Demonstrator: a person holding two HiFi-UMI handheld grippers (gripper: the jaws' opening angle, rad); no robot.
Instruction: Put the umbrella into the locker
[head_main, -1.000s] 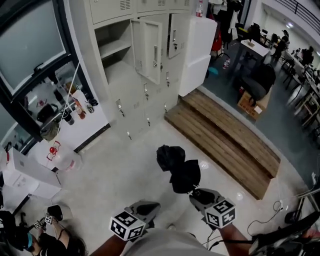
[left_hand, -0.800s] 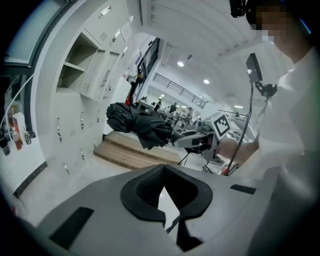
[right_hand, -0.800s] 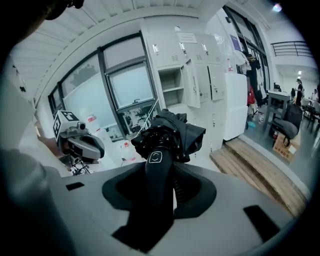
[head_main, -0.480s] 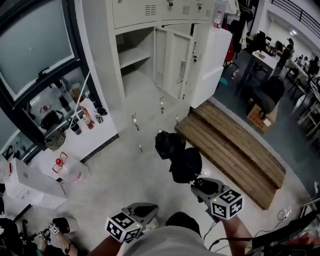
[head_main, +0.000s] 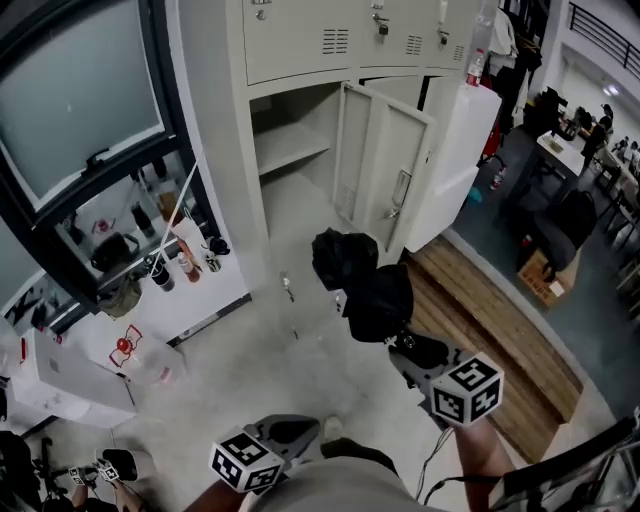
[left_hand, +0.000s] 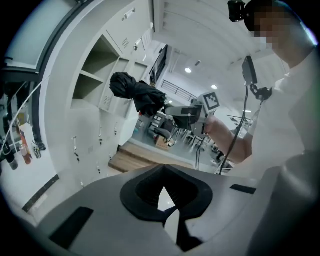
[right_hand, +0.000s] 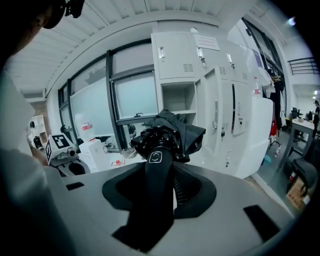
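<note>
Umbrella (head_main: 360, 285): black, folded, fabric bunched loosely. It sticks straight out ahead of the right gripper (head_main: 410, 350), held up in the air and clear of the floor. In the right gripper view the jaws clamp the black handle (right_hand: 159, 175) from both sides. The handle's end shows a small white logo, a rounded square with a C-like curve inside. No other print on it is readable.

Left gripper (head_main: 290, 432): lower than the right one and off to its left. Its own view shows the jaw tips together with nothing between them.

Each gripper's marker cube (head_main: 468, 392) shows black-and-white square patterns, no letters.

Locker (head_main: 290, 150): pale grey bank beyond the umbrella's far end. One compartment is open with a shelf inside, and its door (head_main: 385, 175) is swung out to the right. From the right gripper view, a paper label (right_hand: 207, 42) sits on an upper door, too small to read.

Right of the right gripper lies a wooden bench (head_main: 500, 330) along the floor.
</note>
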